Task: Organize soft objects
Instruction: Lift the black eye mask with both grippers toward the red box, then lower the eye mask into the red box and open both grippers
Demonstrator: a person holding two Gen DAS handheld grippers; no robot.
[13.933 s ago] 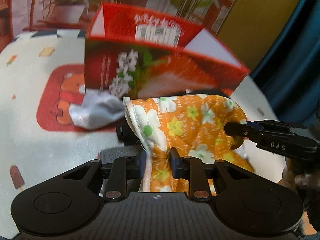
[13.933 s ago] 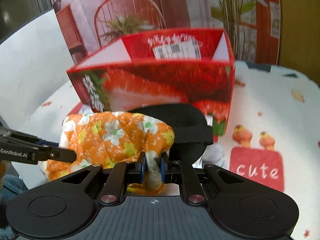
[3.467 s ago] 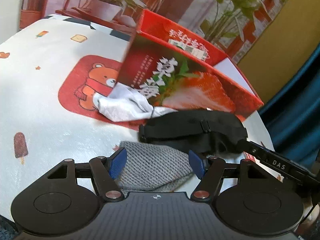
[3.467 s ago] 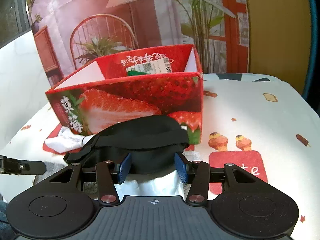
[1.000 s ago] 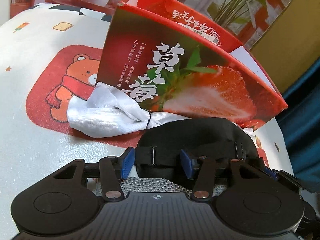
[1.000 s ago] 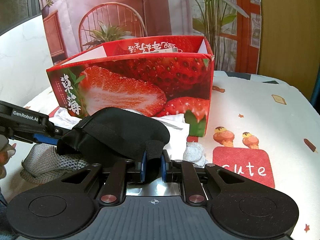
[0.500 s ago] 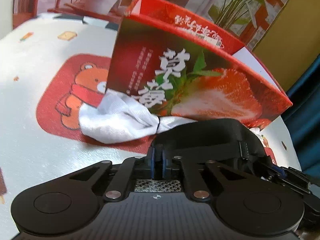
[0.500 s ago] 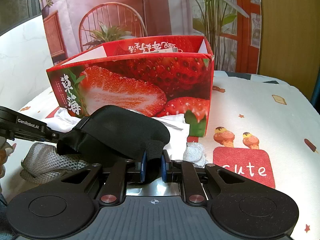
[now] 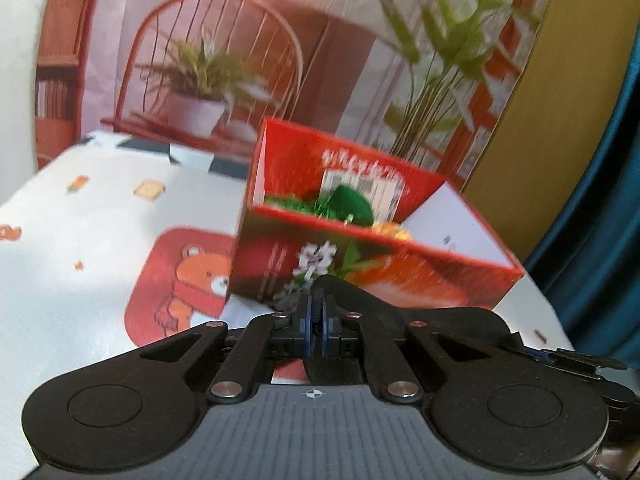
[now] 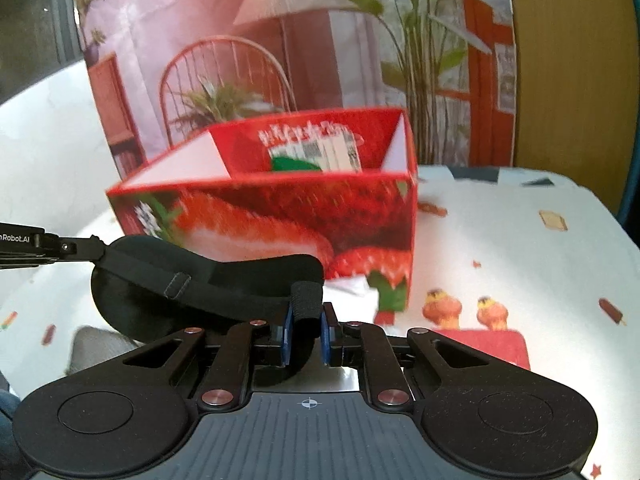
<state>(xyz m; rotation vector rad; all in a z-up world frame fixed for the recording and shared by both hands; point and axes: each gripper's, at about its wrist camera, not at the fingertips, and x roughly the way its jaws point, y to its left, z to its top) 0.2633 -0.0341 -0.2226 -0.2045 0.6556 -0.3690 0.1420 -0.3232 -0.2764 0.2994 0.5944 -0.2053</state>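
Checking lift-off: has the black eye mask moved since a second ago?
Yes. The black eye mask, pinched by both grippers, rose against the strawberry box.

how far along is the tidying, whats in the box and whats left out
Done: a green item and something orange lie in the strawberry box. In hand: both the left tongs and right tongs are shut on the black eye mask, lifted before the box. Left: a grey knit piece on the table.

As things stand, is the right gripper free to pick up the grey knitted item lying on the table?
Probably not. The right gripper is shut on the black fabric eye mask, which the left gripper also pinches, and the mask hangs over the grey knitted item.
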